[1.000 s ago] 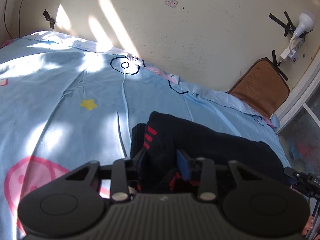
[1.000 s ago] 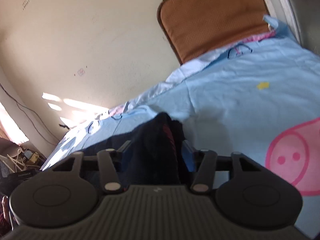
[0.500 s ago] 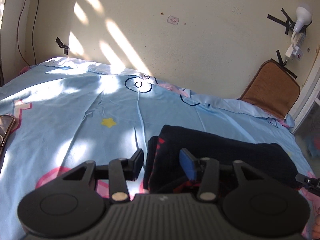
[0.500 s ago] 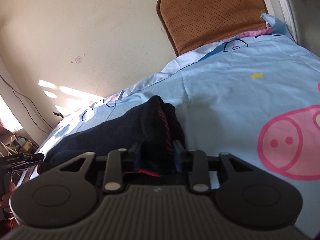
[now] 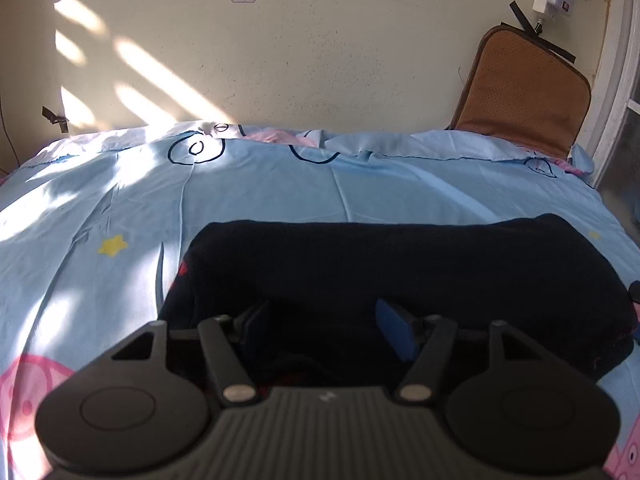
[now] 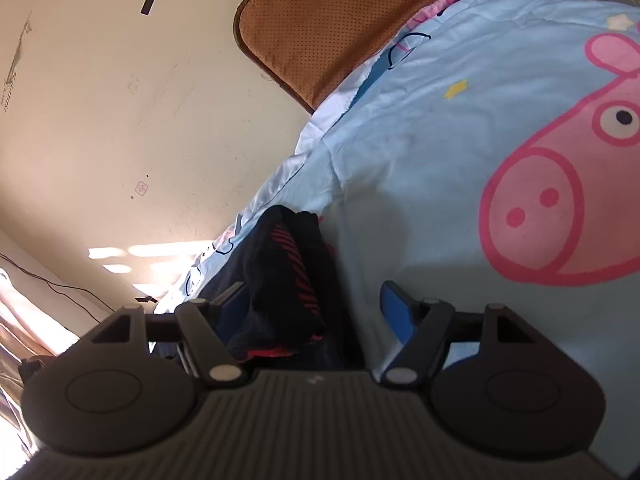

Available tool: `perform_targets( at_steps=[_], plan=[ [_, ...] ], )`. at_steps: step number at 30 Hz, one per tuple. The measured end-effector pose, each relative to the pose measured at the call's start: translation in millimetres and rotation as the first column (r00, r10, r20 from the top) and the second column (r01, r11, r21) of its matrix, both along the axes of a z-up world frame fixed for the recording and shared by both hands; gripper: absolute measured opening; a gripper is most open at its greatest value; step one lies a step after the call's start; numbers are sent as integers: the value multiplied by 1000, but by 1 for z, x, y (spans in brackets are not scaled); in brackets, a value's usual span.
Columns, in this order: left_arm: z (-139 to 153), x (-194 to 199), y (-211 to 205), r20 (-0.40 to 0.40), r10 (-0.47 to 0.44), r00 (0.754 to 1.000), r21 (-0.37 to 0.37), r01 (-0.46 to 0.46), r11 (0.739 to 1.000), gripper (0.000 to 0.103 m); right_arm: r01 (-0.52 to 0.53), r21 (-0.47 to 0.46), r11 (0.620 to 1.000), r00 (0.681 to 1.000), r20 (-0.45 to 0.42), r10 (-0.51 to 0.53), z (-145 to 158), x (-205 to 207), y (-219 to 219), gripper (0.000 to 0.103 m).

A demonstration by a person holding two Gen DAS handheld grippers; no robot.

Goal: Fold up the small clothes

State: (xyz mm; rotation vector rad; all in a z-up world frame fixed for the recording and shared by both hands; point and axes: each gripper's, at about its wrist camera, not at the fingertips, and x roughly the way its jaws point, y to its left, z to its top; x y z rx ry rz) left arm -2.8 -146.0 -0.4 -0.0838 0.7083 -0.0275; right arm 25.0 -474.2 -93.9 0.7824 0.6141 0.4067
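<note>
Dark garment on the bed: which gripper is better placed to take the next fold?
Probably the left gripper: it faces the dark garment square along its length, jaws opening over its near edge. The right gripper, also opening, sits at one bunched end.

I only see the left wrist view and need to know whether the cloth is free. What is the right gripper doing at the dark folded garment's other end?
Observer: The right gripper has its jaws opening. Its blue pad stands clear of the dark folded garment.
Operator: Any markings there?
Observer: Red stripes run along the folded end.
Operator: What's beside it?
Observer: A large pink pig face print on the light blue bed sheet.
</note>
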Motion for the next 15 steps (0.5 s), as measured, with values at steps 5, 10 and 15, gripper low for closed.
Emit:
perform_targets(
  at_steps=[5, 10, 15],
  plan=[
    [-1, -3, 0, 10, 10, 1000, 10, -10, 1000, 64, -32, 16, 999, 999, -7, 32, 1, 2, 6, 76],
    [0, -4, 0, 14, 13, 1000, 15, -13, 1000, 67, -43, -18, 999, 999, -5, 42, 3, 6, 15, 78],
    [-3, -5, 1, 29, 13, 999, 14, -13, 1000, 72, -50, -40, 998, 999, 10, 51, 3, 6, 18, 82]
  ],
)
